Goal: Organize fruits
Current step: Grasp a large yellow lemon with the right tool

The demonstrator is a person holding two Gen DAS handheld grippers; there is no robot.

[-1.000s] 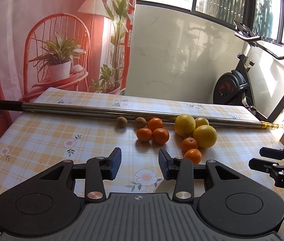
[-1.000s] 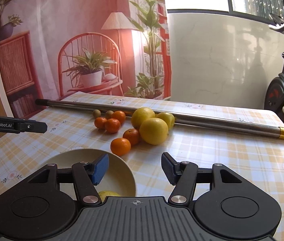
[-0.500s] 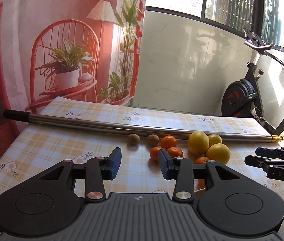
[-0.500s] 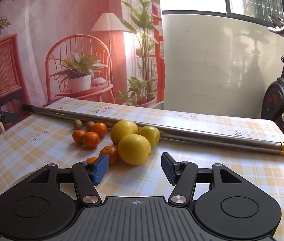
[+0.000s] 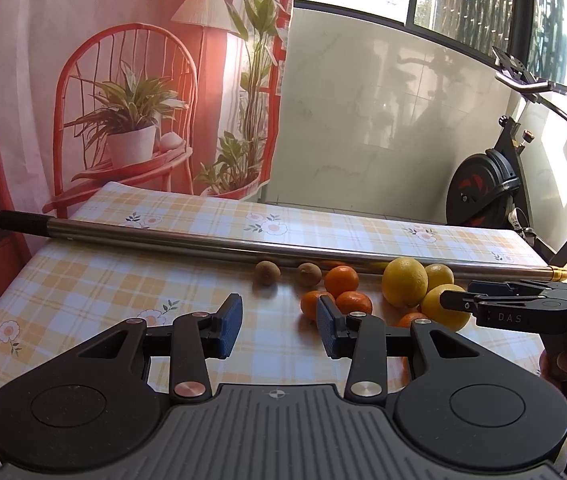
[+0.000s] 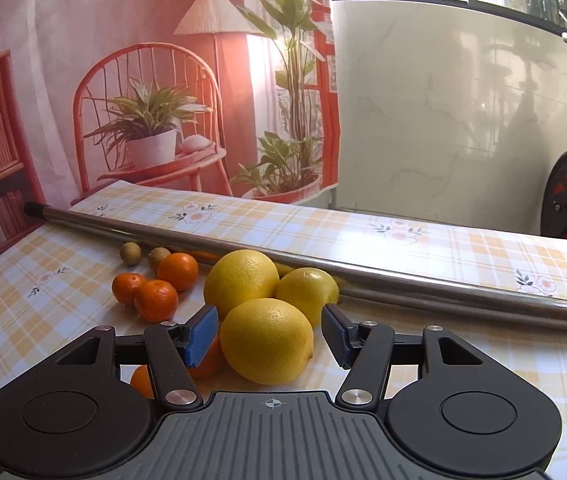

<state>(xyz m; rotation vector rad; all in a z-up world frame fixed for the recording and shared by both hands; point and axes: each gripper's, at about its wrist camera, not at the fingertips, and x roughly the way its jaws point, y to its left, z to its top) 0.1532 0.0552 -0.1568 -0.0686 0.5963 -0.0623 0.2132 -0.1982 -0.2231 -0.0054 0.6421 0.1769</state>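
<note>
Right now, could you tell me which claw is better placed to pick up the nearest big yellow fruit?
The right claw. The nearest yellow fruit already sits between its open pads, not yet pressed. The left claw is open over bare tablecloth, with the fruit pile off to its right.

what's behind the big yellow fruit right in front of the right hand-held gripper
Behind the nearest yellow fruit sit two more yellow fruits, then the metal pole. Where they touch is hidden by the front fruit.
</note>
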